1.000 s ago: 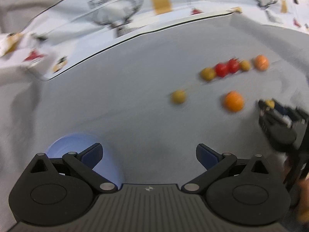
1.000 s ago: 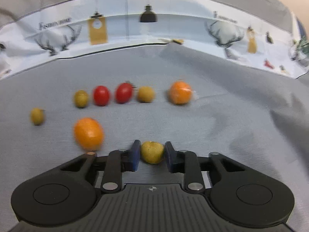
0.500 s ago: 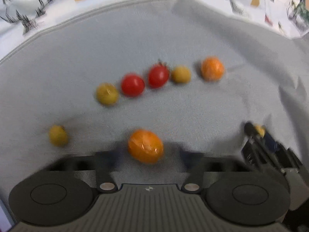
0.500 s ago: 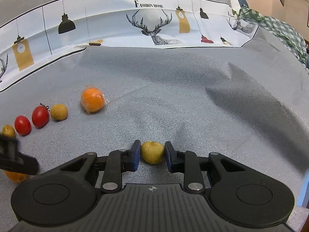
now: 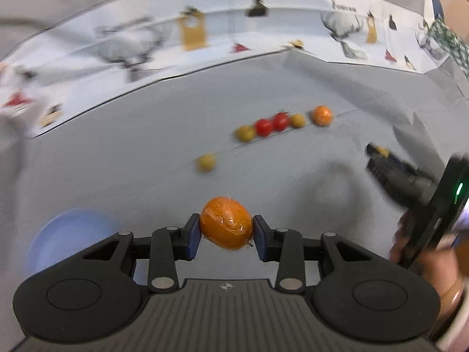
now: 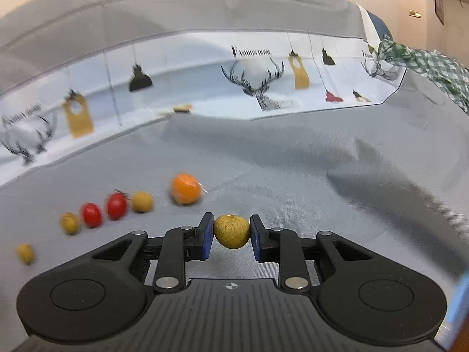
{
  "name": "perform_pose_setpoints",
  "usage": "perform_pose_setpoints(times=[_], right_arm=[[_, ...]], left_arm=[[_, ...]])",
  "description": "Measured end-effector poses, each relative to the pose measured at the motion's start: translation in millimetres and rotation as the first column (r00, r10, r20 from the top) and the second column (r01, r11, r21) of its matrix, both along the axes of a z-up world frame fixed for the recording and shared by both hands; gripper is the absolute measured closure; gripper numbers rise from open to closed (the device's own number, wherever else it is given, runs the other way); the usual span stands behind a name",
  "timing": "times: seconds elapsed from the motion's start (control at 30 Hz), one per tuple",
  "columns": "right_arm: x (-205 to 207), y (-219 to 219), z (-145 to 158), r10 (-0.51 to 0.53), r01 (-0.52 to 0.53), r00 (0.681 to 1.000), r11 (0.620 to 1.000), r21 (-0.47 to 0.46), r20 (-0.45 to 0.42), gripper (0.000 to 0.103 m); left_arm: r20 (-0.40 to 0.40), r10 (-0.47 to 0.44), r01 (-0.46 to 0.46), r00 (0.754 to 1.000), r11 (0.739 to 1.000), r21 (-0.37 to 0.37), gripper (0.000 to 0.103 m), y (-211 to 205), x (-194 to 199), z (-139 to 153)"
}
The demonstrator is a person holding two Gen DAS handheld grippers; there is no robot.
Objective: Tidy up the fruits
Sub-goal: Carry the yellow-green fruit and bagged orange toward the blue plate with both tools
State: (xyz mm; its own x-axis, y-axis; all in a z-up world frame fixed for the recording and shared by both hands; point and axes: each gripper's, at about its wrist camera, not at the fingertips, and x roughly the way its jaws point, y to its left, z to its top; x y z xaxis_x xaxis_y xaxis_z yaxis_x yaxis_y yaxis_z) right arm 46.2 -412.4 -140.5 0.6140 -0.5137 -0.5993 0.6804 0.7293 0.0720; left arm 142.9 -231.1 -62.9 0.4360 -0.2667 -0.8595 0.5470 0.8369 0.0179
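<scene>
L gripper pinching wrapped orange btwn pads, R gripper clamped on yellow fruit

Grey cloth, fruit row, bowl

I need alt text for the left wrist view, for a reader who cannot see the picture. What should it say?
The left gripper holds an orange fruit between its blue pads above a grey cloth. Farther back, six small fruits lie on the cloth: three yellow-green, two red, one orange. A pale blue bowl sits at lower left, and the right gripper enters from the right.
</scene>
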Motion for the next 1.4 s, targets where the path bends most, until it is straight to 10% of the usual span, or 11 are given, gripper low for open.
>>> perform_pose_setpoints(times=[0.17, 0.4, 0.67, 1.4], right_arm=[[-44.2, 61.0, 72.3, 0.182, -0.190, 0.977, 0.979, 0.070, 0.109, 0.075], [-91.9, 162.5, 131.7, 0.488, -0.511, 0.859, 0.825, 0.240, 0.154, 0.075], [-119.4, 245.1, 160.1, 0.648, -0.649, 0.759, 0.744, 0.156, 0.068, 0.075], [-130.0, 285.3, 184.6, 0.666, -0.665, 0.746, 0.746, 0.026, -0.017, 0.075]], left_arm=[[0.050, 0.096, -0.099, 0.994, 0.994, 0.046, 0.062, 93.2, -53.3, 40.4], [0.058, 0.225, -0.225, 0.973, 0.974, 0.004, 0.062, 189.7, -112.2, 66.4], [0.112, 0.293, -0.281, 0.949, 0.953, -0.113, 0.062, 249.4, -162.8, 82.3], [0.120, 0.332, -0.297, 0.935, 0.924, -0.242, 0.062, 293.4, -181.9, 91.3]])
